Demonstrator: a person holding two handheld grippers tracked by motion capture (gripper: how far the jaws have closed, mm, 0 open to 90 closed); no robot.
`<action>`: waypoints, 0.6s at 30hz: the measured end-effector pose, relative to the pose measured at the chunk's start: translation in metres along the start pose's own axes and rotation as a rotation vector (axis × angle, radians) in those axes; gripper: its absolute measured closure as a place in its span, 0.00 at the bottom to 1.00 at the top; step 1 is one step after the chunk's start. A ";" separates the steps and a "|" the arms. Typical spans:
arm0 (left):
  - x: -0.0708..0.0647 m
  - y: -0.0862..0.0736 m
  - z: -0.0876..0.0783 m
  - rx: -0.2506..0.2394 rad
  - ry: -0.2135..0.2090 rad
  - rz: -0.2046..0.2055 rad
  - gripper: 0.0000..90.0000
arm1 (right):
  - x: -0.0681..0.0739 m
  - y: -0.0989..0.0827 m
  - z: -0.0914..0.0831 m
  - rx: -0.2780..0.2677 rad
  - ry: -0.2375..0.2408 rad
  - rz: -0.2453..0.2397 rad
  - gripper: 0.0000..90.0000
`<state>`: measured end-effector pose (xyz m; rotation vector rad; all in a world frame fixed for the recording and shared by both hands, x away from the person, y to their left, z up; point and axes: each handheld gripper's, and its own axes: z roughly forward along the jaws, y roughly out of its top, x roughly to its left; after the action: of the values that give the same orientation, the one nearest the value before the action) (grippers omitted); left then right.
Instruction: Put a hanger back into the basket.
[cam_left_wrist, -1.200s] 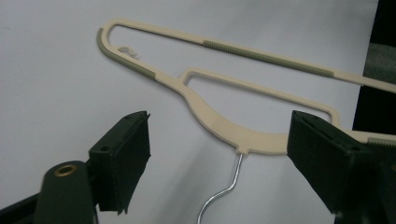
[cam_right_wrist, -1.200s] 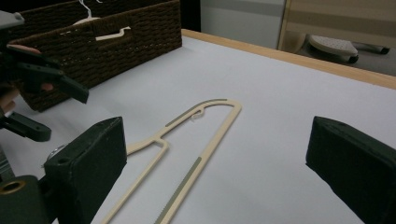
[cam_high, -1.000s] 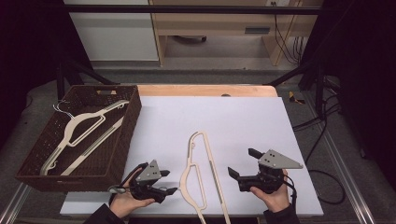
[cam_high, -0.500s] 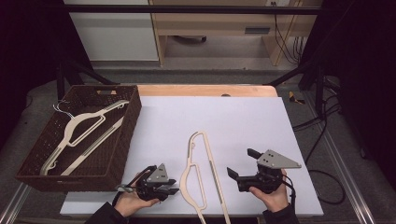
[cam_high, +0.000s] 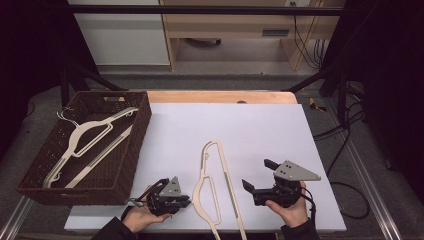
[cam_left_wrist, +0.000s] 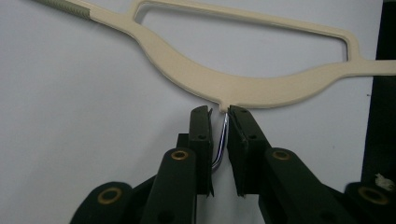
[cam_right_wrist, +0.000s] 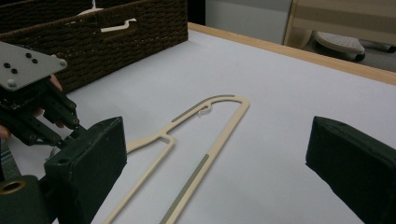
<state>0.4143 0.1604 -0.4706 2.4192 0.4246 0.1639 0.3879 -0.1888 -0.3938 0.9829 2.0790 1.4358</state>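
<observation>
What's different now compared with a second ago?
The left gripper has edged in toward the hanger on the table, and its fingers have just been closing around the hanger's metal hook, which now sits between them. The right gripper stayed put, open. The basket and the hanger inside it are unchanged.

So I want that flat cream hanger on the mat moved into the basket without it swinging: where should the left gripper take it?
By the metal hook, approached from the hanger's left edge. It juts sideways off the neck, thin enough for the left gripper's jaws, which have just been closing around it.
</observation>
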 end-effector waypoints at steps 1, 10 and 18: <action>0.000 0.000 0.000 0.002 -0.003 0.003 0.90 | 0.000 0.000 0.001 0.001 0.002 -0.002 0.06; 0.000 0.003 0.000 0.019 -0.008 0.055 0.98 | 0.004 -0.003 0.007 0.023 0.014 -0.009 0.06; -0.003 0.008 -0.003 0.032 -0.014 0.074 0.99 | 0.010 -0.004 0.013 0.036 0.035 -0.014 0.06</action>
<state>0.4130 0.1557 -0.4635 2.4676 0.3339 0.1742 0.3891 -0.1742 -0.4024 0.9613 2.1399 1.4226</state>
